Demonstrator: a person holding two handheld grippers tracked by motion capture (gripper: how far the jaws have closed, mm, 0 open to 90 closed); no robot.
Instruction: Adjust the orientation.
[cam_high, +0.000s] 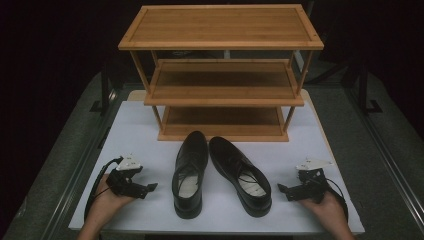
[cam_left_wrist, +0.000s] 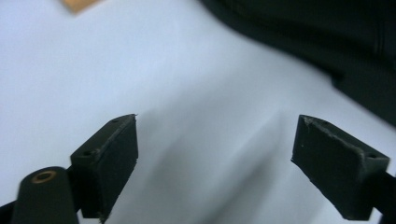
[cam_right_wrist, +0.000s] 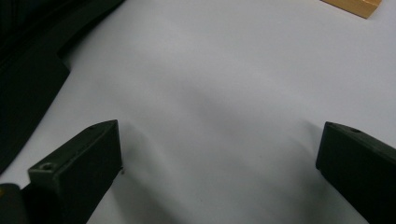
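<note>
Two black leather lace-up shoes stand side by side on the white board, toes toward the rack: the left shoe (cam_high: 190, 172) and the right shoe (cam_high: 241, 175). My left gripper (cam_high: 151, 186) rests low on the board left of the pair, jaws pointing at the left shoe. In the left gripper view its jaws (cam_left_wrist: 215, 168) stand wide apart over bare white surface, with the dark shoe (cam_left_wrist: 327, 42) ahead at upper right. My right gripper (cam_high: 281, 189) sits right of the pair, also open (cam_right_wrist: 219, 172), with the shoe's edge (cam_right_wrist: 28, 70) at left.
A three-tier bamboo rack (cam_high: 222, 75) stands at the back of the white board (cam_high: 140, 130), its shelves bare. Corners of its base show in the gripper views (cam_left_wrist: 79, 4) (cam_right_wrist: 355, 5). Grey floor and dark stands surround the board.
</note>
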